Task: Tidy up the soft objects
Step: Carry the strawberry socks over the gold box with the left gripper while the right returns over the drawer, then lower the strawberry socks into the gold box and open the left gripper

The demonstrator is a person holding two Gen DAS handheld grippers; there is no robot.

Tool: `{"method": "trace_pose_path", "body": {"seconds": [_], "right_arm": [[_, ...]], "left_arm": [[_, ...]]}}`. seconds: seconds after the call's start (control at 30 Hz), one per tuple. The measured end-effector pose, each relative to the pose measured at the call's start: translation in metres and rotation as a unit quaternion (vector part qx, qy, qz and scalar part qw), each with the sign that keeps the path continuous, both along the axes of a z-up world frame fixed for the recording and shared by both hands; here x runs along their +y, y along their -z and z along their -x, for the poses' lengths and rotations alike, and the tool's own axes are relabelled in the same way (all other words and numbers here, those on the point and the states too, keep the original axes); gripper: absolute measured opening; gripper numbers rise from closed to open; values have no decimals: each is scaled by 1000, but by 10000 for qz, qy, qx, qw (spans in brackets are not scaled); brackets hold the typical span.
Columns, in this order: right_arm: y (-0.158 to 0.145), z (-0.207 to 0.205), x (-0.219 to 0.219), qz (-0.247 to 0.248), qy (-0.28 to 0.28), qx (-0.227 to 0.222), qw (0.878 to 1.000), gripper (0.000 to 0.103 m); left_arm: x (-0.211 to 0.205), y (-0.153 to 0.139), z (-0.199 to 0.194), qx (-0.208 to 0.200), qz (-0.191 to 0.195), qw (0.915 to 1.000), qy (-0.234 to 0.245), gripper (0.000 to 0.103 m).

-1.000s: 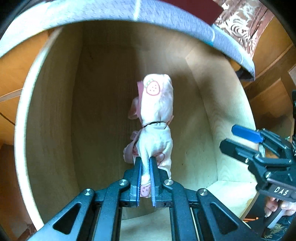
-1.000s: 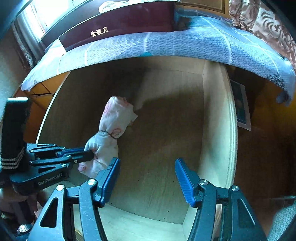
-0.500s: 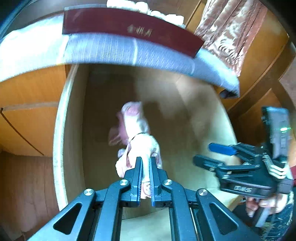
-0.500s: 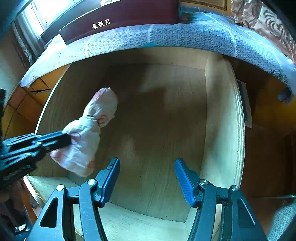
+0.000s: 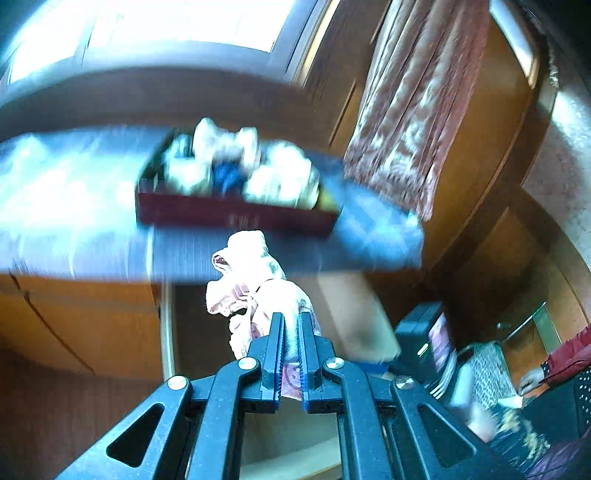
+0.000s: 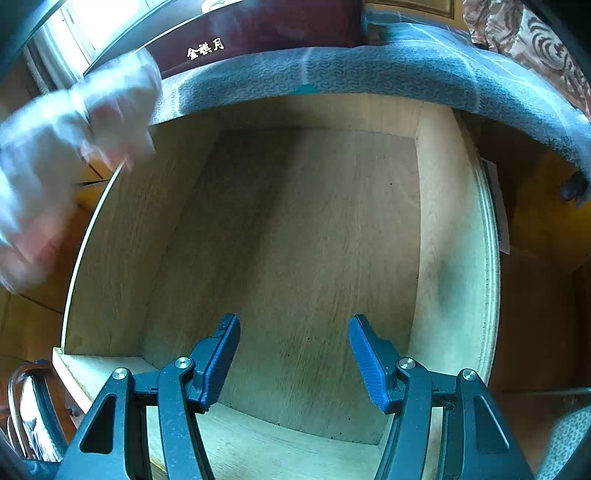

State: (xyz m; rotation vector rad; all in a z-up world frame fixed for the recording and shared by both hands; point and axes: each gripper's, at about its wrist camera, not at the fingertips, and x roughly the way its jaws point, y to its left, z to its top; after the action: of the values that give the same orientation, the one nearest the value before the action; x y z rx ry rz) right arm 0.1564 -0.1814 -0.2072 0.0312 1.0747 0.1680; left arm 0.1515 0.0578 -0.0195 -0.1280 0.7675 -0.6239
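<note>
My left gripper is shut on a pink-and-white cloth bundle tied round its middle, held up in the air in front of the blue bed cover. In the right wrist view the same bundle is a blurred pale shape at the upper left, above the drawer's left wall. A dark red box on the bed holds several pale and blue rolled cloths. My right gripper hangs open over the bare floor of the wooden drawer, with nothing between its fingers.
The blue patterned bed cover overhangs the drawer's far end. The red box stands on it. Wooden cabinet fronts lie to the left, a patterned curtain at the upper right. A person's hand shows far right.
My left gripper has lifted the bundle up out of the drawer to the level of the bed and tilted up toward the red box. My right gripper has stayed still and open.
</note>
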Motion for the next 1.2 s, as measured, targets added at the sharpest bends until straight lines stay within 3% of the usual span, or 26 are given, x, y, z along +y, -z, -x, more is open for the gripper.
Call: {"method": "trace_pose_path", "body": {"seconds": [0.27,0.5,0.63,0.83,1.0,1.2], "right_arm": [[3,-7,1,-99,-21,-6,9999,62],[5,-11,2,-102,-30,-23,9999,63],[7,-15,4,-47,-56,-15,10000,63],[8,-25,7,-79,-148,38,9999,63],[9,-36,9,-121,-213,70,9997,63],[11,-42,7,-175,-197,108,9996,63]], "left_arm": [[-12,-78,-39,-919,-171,9952,-292,5],[-36,-95,-106,-1281,-475,9888,-594,6],[-54,-79,-151,-1345,-802,9861,-552,6],[-73,-26,-202,-807,-1100,9894,-502,6],[-84,8,-215,-510,-1149,9910,-460,6],[-88,22,-216,-386,-1241,9901,-536,6]]}}
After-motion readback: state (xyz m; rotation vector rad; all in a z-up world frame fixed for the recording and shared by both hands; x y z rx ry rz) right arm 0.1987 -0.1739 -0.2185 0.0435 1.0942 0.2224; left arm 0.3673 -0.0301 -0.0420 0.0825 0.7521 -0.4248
